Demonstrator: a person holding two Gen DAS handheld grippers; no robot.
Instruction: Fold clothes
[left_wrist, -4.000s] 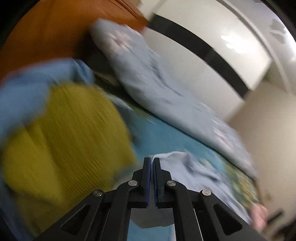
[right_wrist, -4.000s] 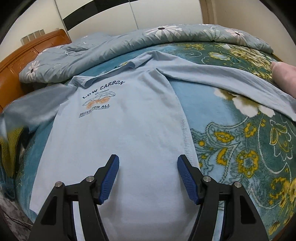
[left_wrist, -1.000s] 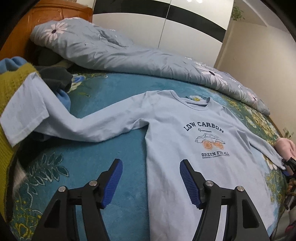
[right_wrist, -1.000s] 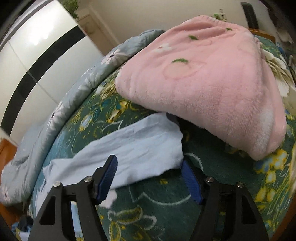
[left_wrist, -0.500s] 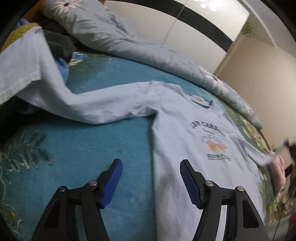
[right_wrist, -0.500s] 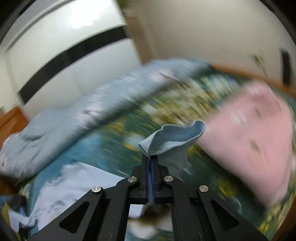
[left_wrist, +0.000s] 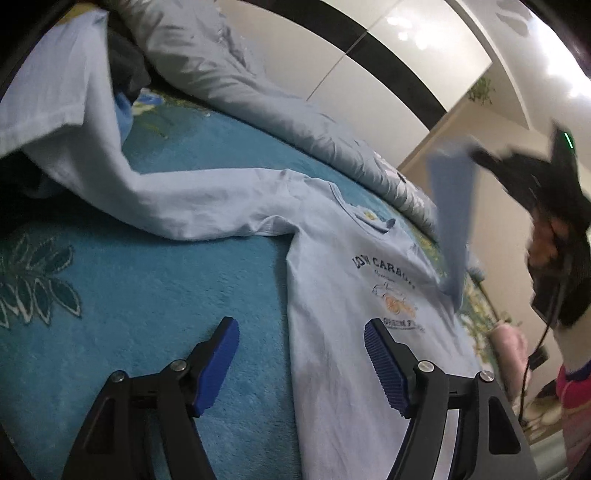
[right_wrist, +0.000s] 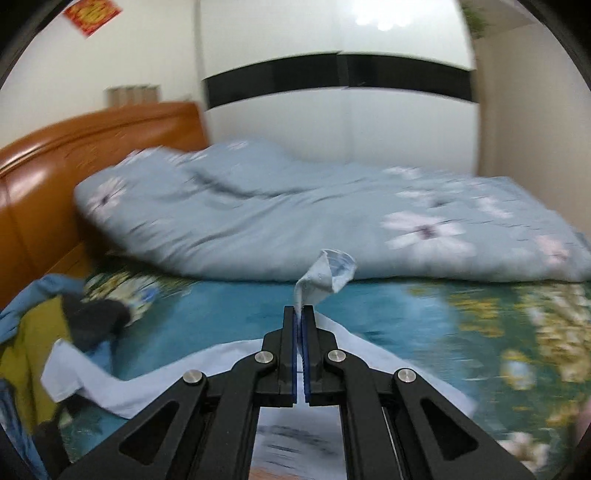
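A light blue long-sleeved shirt (left_wrist: 343, 302) with "LOW CARBON" print lies face up on the teal floral bedspread (left_wrist: 147, 280). My left gripper (left_wrist: 301, 354) stands open low over the shirt's side edge, its right finger above the fabric and its left finger above the bedspread. One sleeve (left_wrist: 147, 188) stretches away to the far left. My right gripper (right_wrist: 299, 314) is shut on the cuff of the other sleeve (right_wrist: 327, 275) and holds it up over the shirt; in the left wrist view that lifted sleeve (left_wrist: 452, 206) hangs from the right gripper (left_wrist: 480, 157).
A grey-blue flowered duvet (right_wrist: 332, 221) lies bunched along the far side of the bed by the wooden headboard (right_wrist: 74, 147). A pile of clothes, yellow, blue and dark (right_wrist: 40, 325), sits at the left. A person (left_wrist: 569, 295) stands at the right, with a pink blanket (left_wrist: 511, 343) nearby.
My right gripper has carried the sleeve cuff up and swung back over the shirt toward the headboard. My left gripper stays open and has moved closer along the shirt's side.
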